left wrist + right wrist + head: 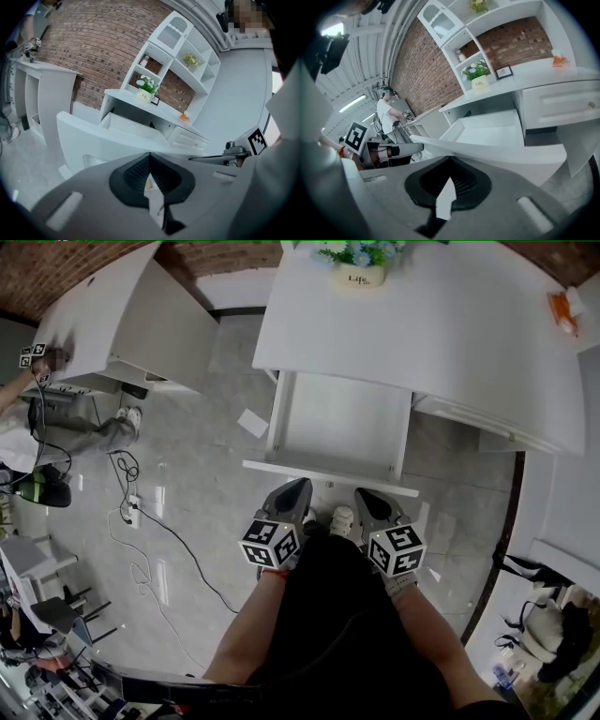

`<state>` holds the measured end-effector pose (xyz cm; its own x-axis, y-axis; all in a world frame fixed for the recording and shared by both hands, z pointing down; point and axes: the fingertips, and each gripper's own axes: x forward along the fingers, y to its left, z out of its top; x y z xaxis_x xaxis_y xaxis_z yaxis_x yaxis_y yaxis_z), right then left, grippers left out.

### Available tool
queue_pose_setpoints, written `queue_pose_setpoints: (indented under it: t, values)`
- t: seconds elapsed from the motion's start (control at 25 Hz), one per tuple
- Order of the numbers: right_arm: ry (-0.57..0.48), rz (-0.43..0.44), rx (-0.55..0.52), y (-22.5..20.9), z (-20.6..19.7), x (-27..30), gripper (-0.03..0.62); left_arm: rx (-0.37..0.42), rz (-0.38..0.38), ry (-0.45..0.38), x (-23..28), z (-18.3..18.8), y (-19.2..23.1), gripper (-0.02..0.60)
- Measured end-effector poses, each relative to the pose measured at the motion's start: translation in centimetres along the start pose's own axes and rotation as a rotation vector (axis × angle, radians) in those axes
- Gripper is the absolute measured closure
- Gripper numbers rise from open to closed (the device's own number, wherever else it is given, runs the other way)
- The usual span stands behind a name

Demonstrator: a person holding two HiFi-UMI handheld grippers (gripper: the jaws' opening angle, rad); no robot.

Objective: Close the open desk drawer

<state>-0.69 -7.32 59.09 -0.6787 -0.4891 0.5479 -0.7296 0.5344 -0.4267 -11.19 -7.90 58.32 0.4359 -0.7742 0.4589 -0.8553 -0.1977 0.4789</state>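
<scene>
Grey tile floor (pixel 197 484), white desk (pixel 450 334), and its drawer (pixel 342 427) stands pulled right out, empty, front panel towards the person. Left gripper (pixel 302 486) and right gripper (pixel 364 495) sit side by side at that front, both pinched closed on nothing; whether they touch it, I can't call. Looks like the push is due: both tips square on the panel, even pressure, straight in.

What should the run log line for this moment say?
drawer: open, empty | left tool: shut, empty, near drawer front | right tool: shut, empty, near drawer front | contact: cannot tell
</scene>
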Motion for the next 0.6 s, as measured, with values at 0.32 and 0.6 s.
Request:
queue_pose_setpoints:
  t: [0.32, 0.6]
  values:
    - [-0.031, -0.031, 0.05, -1.8, 1.9, 0.5, 0.594, -0.013, -0.002, 0.005, 1.8, 1.5, 0.7, 0.578]
    - [-0.034, -0.066, 0.097, -3.7, 3.4, 1.5, 0.594, 0.022, -0.035, 0.038, 3.8, 2.9, 1.1, 0.578]
